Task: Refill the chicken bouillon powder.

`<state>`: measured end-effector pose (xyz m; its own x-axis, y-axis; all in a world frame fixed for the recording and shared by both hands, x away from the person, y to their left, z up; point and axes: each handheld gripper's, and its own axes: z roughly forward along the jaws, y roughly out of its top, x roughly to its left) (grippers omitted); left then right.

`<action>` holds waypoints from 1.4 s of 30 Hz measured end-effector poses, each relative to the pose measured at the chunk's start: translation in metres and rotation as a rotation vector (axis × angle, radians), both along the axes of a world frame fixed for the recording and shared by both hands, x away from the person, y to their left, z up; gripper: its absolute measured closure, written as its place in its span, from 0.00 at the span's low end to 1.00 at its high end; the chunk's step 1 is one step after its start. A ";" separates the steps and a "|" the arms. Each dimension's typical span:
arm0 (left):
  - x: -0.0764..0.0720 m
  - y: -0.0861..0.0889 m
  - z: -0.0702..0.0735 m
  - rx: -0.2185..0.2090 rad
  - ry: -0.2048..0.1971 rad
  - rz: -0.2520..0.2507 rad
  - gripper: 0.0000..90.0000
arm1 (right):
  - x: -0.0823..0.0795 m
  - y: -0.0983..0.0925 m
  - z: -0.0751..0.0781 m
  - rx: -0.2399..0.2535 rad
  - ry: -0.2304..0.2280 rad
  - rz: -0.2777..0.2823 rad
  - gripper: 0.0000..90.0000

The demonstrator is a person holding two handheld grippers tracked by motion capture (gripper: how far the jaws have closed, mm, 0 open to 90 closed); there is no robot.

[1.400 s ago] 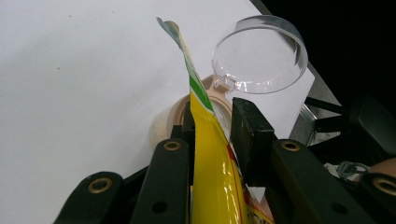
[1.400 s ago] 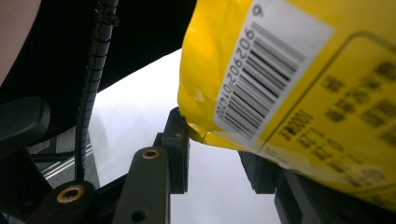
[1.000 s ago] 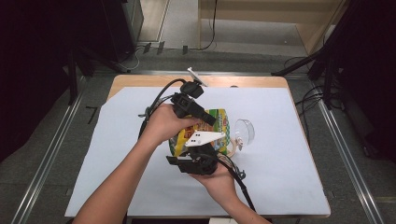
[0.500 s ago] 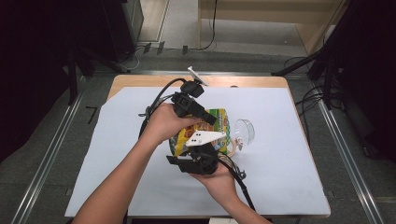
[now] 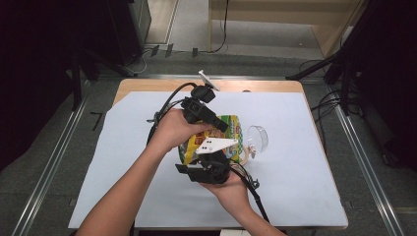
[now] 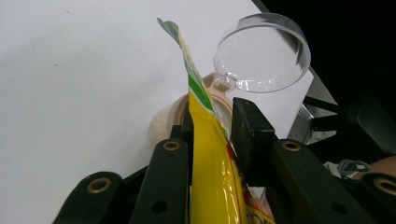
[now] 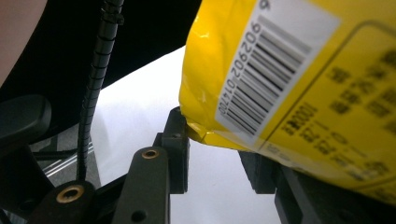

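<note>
We find both grippers working a yellow snack bag near the middle of the tabletop, slightly toward its far edge. The left gripper comes at the bag from the far side; in the left gripper view its jaws are clenched on the bag's thin upper edge, which stands upright between them. The right gripper takes the bag from the near side; in the right gripper view the bag's barcoded corner sits between the jaws, though we cannot tell whether the pads press it. Just beyond the bag, toward the right edge, a clear lid stands hinged open over a beige container.
</note>
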<state>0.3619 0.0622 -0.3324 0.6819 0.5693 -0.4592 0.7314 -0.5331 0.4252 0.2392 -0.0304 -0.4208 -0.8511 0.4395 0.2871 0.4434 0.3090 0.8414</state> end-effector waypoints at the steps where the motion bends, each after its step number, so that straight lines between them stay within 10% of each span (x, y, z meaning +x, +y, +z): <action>1: 0.000 0.000 0.000 -0.003 0.001 0.001 0.84 | 0.000 0.000 0.000 -0.001 -0.001 0.000 0.74; 42: -0.012 0.003 0.007 0.003 -0.066 0.000 0.91 | 0.002 0.002 -0.005 -0.018 -0.005 0.010 0.77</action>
<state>0.3497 0.0657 -0.3254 0.7106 0.5710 -0.4111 0.7019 -0.5342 0.4712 0.2408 -0.0283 -0.4258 -0.8569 0.4360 0.2749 0.4360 0.3287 0.8378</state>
